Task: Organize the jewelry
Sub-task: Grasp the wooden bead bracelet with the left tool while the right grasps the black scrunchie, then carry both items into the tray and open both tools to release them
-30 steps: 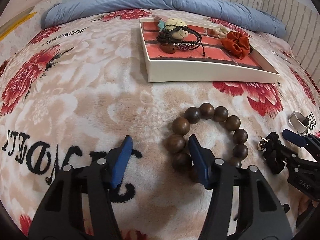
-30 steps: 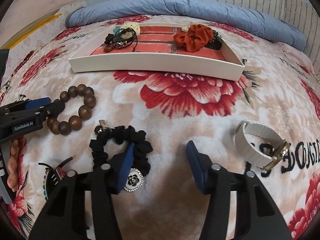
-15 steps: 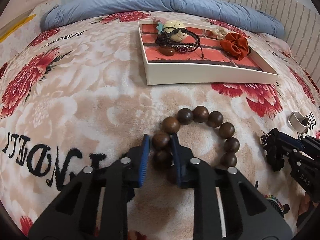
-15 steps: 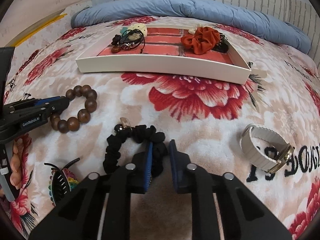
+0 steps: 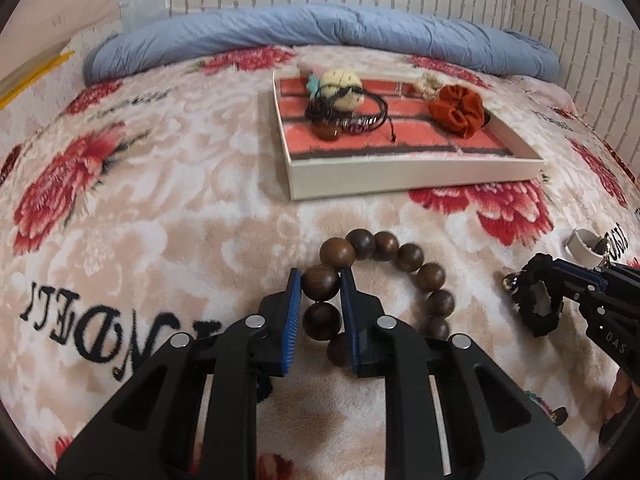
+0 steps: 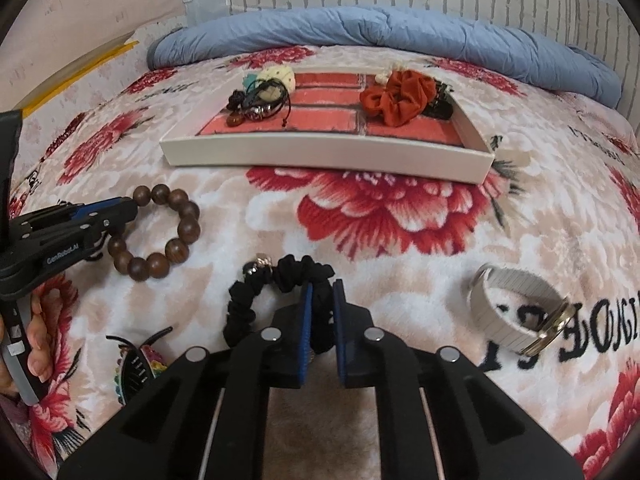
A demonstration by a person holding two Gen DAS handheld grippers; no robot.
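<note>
My left gripper point(image 5: 320, 280) is shut on the brown wooden bead bracelet point(image 5: 404, 256), pinching its left side; the bracelet hangs just off the floral blanket. It also shows in the right wrist view point(image 6: 176, 236). My right gripper point(image 6: 320, 292) is shut on the black scrunchie point(image 6: 256, 300) with a small charm, also seen in the left wrist view point(image 5: 536, 300). The white tray point(image 5: 400, 178) with a red brick-pattern liner sits ahead, holding dark cord bracelets point(image 5: 344, 116) and an orange scrunchie point(image 5: 456, 110).
A white mesh watch band point(image 6: 516, 312) lies right of my right gripper. A colourful hair claw point(image 6: 136, 364) lies at the lower left. A rolled blue duvet point(image 6: 380, 32) lines the far edge before the brick wall.
Both grippers went from open to shut, the left onto the bead bracelet and the right onto the black scrunchie. Both have since lifted slightly and the view has pulled back.
</note>
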